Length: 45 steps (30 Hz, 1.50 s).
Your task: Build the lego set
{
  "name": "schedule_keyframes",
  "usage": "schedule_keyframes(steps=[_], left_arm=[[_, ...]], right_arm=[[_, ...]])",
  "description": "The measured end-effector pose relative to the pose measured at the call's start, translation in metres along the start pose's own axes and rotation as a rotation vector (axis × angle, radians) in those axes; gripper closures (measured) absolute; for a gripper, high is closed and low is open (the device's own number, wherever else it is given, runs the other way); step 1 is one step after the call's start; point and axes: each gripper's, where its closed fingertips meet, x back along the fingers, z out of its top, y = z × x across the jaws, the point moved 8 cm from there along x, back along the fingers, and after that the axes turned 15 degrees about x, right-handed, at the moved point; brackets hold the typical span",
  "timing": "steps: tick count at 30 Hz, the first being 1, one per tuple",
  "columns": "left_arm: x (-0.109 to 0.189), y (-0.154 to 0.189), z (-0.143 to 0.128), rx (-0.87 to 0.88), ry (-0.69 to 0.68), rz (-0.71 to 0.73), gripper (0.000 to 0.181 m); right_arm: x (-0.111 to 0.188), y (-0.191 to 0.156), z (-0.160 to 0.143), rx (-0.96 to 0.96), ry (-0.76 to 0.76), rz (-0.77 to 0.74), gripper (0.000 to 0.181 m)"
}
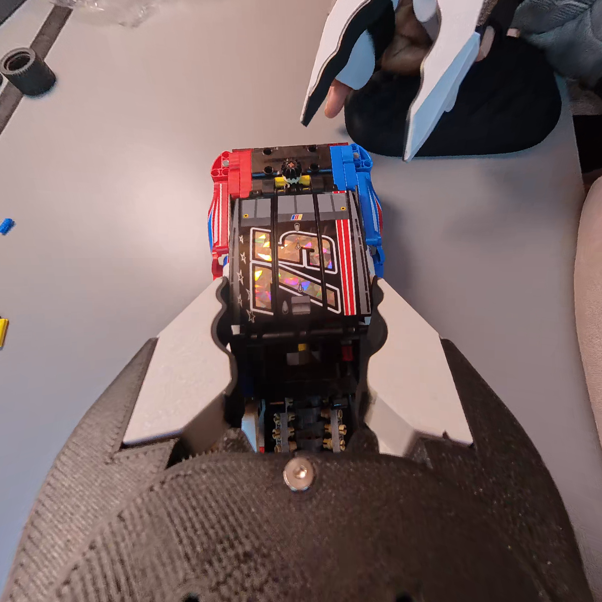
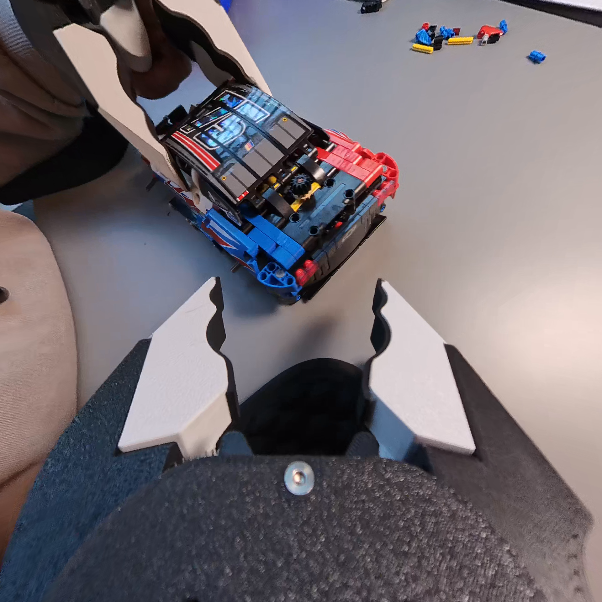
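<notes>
A lego race car (image 1: pixel 299 260) with a black roof, a shiny roof sticker, one red side and one blue side rests on the grey table (image 1: pixel 130 195). My left gripper (image 1: pixel 299 283) is shut on it, one finger against each side of the roof. A small black gear (image 1: pixel 291 169) sits on the car's black end deck. In the right wrist view the car (image 2: pixel 286 195) lies ahead with my left gripper (image 2: pixel 221 130) clamped on its roof. My right gripper (image 2: pixel 298 281) is open and empty, just short of the car's blue corner; it also shows in the left wrist view (image 1: pixel 355 140).
Loose red, blue, yellow and black pieces (image 2: pixel 456 35) lie far right, with a lone blue piece (image 2: pixel 536 57). A black tyre (image 1: pixel 22 70), a blue piece (image 1: pixel 6 224) and a yellow piece (image 1: pixel 3 329) lie left. A beige cushion (image 2: pixel 29 325) borders the table. My left tips are roughly 20 cm from the yellow piece (image 1: pixel 3 329). Look for it in the right wrist view (image 2: pixel 422 50) too.
</notes>
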Motion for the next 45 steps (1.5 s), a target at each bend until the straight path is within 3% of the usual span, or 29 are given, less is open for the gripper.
schedule_keyframes(steps=[6,10,12,13,17,19,21,24,28,30,34,42,45], left_arm=[[0.015,0.004,-0.005,-0.086,0.132,-0.007,0.097],[0.028,0.004,-0.004,-0.042,0.284,-0.081,0.097],[0.032,0.002,-0.002,0.016,0.346,-0.141,0.097],[0.032,0.0,-0.001,0.057,0.364,-0.163,0.097],[0.044,-0.014,0.005,0.261,0.498,-0.287,0.097],[0.048,-0.015,0.009,0.295,0.519,-0.319,0.097],[0.055,-0.011,0.015,0.258,0.528,-0.297,0.091],[0.061,0.002,0.024,0.194,0.49,-0.245,0.074],[0.072,0.007,0.019,0.138,0.476,-0.208,0.072],[0.073,0.005,0.01,0.114,0.476,-0.242,0.077],[0.062,-0.004,-0.012,0.155,0.529,-0.401,0.08],[0.051,-0.019,-0.017,0.327,0.521,-0.571,0.08],[0.046,-0.023,-0.014,0.456,0.494,-0.595,0.08]], right_arm=[[-0.005,0.011,0.001,-0.159,0.04,0.186,0.084],[-0.016,0.001,0.013,-0.162,0.077,0.281,0.081],[-0.023,-0.007,0.03,-0.21,0.194,0.345,0.093],[-0.023,-0.011,0.042,-0.227,0.269,0.38,0.11],[-0.007,-0.004,0.082,-0.259,0.417,0.264,0.118],[0.0,-0.006,0.101,-0.214,0.421,0.17,0.126],[0.002,-0.013,0.117,-0.096,0.4,0.05,0.134],[-0.002,-0.036,0.141,0.047,0.407,0.002,0.135],[-0.01,-0.061,0.166,0.264,0.4,-0.082,0.138],[-0.02,-0.07,0.175,0.339,0.391,-0.106,0.15],[-0.046,-0.079,0.182,0.444,0.352,-0.104,0.15],[-0.057,-0.059,0.184,0.284,0.337,-0.023,0.149],[-0.058,-0.039,0.182,0.137,0.311,0.046,0.148]])
